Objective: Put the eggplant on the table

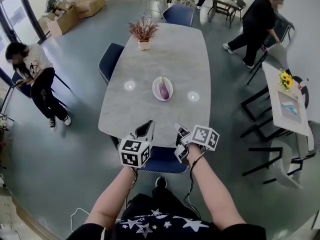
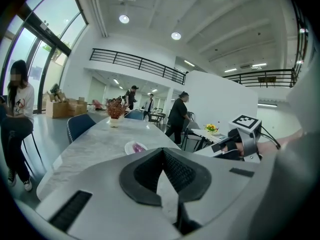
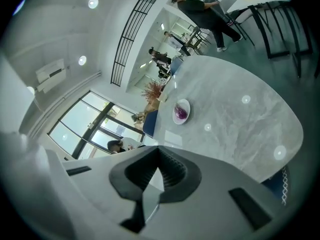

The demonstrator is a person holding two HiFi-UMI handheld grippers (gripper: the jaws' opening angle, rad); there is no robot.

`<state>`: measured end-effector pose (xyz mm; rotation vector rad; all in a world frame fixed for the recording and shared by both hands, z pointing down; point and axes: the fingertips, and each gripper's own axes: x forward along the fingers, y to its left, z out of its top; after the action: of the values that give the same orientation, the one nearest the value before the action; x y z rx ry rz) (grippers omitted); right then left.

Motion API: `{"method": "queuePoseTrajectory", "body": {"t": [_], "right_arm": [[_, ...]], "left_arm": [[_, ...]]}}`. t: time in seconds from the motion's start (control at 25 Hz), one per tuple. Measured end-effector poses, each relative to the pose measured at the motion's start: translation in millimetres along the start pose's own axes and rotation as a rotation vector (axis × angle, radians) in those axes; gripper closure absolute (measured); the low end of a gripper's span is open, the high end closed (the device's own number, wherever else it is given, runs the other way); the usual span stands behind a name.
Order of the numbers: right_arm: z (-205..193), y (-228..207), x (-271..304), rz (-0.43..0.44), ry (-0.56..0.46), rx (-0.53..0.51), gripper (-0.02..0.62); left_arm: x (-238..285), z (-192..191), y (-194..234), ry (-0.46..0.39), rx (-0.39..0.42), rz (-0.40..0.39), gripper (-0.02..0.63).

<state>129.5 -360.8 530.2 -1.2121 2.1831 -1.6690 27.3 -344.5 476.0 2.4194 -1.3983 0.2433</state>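
Eggplant (image 1: 163, 89): purple, lying on a white plate (image 1: 155, 90) near the middle of the table (image 1: 165, 49), well apart from both grippers. Its long axis runs roughly along the table's length, away from the person, with the far end leaning slightly left. The stem end cannot be told from the other.

Markings: each gripper carries a cube with black-and-white square markers. The print on the seated person's shirt (image 1: 31, 60) is too small to read.

Surface: the table has a long, rounded grey top with a marble pattern. A potted plant (image 1: 144, 33) stands at its far end. Blue chairs (image 1: 110, 59) stand around it on a grey floor (image 1: 75, 134).

Room: cardboard boxes (image 1: 75, 11) are stacked at the far left beside tall windows. A smaller side table (image 1: 295, 121) at the right holds yellow flowers (image 1: 286, 79). One person sits at the left; another bends over a chair at the upper right.

Left gripper (image 1: 146, 130): held over the table's near edge, jaw tips together, nothing between them.

Right gripper (image 1: 180, 132): just beside the left one, jaw tips together, nothing between them.
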Motion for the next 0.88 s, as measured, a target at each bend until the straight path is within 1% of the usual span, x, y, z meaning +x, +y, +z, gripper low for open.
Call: {"method": "queuePoseTrajectory", "body": {"t": [0.12,0.28,0.44,0.56,0.68,0.88], "right_arm": [[-1,9,-9,0.021,-0.032,-0.008,0.591],[-14,23,-22,0.024,-0.062,-0.029,0.591],[-42,47,-37,0.038,-0.092,-0.03,0.591],[-61,64,-51,0.045,-0.093,-0.056,0.591],[-77,82,-63,0.06,-0.108,-0.072,0.591],[-113,110,-89,0.076,-0.126,-0.11,0.591]], "left_arm": [[-8,1,-5,-0.013,0.003,-0.016,0.598],[-33,4,-10,-0.039,0.015,-0.034,0.598],[-78,-6,-7,-0.028,0.036,-0.045,0.598],[-109,-13,-2,-0.022,0.028,-0.033,0.598],[-136,-12,-1,-0.034,0.029,-0.027,0.598],[-179,-7,-12,-0.065,0.052,-0.053,0.598]]}}
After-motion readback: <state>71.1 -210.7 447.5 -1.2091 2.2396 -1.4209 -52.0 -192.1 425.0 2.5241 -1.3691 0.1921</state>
